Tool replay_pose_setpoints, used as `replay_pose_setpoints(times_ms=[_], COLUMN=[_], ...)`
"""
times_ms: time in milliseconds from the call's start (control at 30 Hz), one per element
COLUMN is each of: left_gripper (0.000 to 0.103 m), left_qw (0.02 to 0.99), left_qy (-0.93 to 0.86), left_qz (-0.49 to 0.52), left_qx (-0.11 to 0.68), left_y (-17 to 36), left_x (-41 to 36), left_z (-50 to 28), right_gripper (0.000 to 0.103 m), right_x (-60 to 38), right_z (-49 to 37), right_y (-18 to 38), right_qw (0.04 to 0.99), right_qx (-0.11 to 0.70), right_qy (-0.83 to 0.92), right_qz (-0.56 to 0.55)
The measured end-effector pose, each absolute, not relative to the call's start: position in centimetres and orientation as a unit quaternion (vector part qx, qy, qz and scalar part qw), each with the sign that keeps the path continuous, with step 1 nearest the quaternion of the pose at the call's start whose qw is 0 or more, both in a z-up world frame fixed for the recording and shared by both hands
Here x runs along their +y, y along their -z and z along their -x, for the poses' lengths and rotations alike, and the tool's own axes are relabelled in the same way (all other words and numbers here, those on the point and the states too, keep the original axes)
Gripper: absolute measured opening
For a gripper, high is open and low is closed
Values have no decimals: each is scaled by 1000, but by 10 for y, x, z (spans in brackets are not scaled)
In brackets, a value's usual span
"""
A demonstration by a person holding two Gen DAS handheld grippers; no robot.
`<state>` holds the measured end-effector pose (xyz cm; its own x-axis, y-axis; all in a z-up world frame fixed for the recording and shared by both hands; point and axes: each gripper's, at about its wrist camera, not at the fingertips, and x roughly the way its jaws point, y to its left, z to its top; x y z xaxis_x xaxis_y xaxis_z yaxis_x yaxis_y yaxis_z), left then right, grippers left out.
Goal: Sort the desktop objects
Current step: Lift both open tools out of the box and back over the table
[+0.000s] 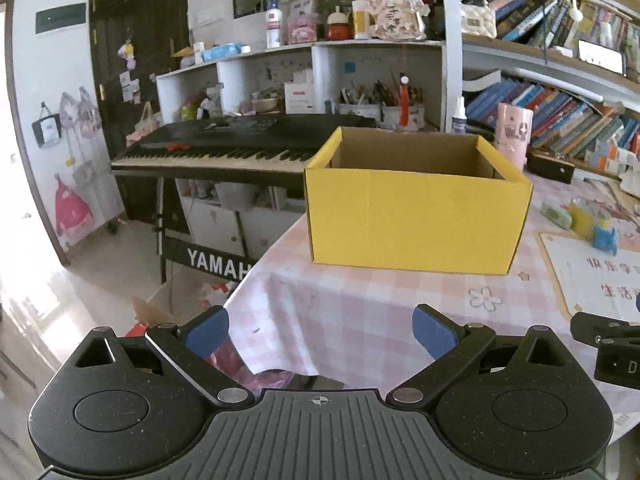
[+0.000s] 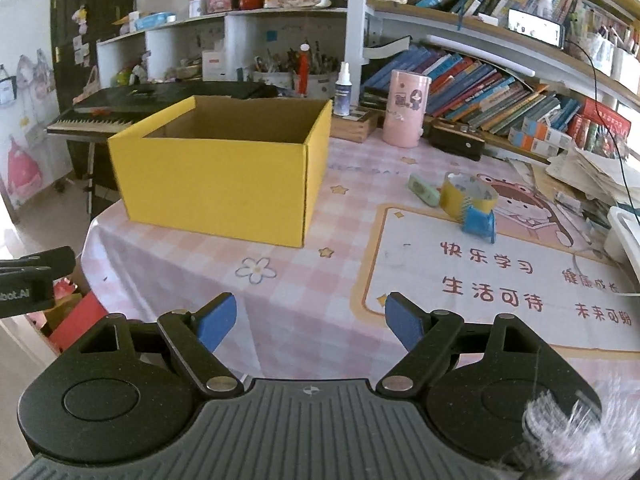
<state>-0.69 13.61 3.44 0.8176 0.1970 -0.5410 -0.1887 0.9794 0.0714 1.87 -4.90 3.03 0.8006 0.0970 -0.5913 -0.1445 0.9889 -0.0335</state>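
Pink checked cloth covers the desk [image 2: 320, 320] below both grippers. The left gripper [image 1: 320, 330] and right gripper [image 2: 310, 320] hold their fingers spread, empty. Beyond, the yellow box [image 2: 220, 184] looks empty; tape roll [image 2: 466, 196], green eraser [image 2: 424, 190] and blue item [image 2: 480, 222] remain unsorted.

the left gripper [image 1: 320, 330] and right gripper [image 2: 310, 320] are speckled black plastic with blue finger pads [image 2: 216, 322], silver pivot screws [image 2: 394, 383] and ribbed grey bases [image 2: 304, 432].
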Motion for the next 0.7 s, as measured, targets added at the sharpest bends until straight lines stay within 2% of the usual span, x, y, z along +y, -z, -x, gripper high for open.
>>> replay_pose_setpoints(times_ms=[700], left_gripper=[100], left_qw=[956], left_qy=[-24], left_qz=[-35], left_qx=[291], left_y=[-30], left_x=[97], left_z=[8], right_gripper=[83], right_x=[-79], right_z=[13], right_y=[-23], right_qw=[947], right_qx=[321], right_qy=[-4], right_qz=[21])
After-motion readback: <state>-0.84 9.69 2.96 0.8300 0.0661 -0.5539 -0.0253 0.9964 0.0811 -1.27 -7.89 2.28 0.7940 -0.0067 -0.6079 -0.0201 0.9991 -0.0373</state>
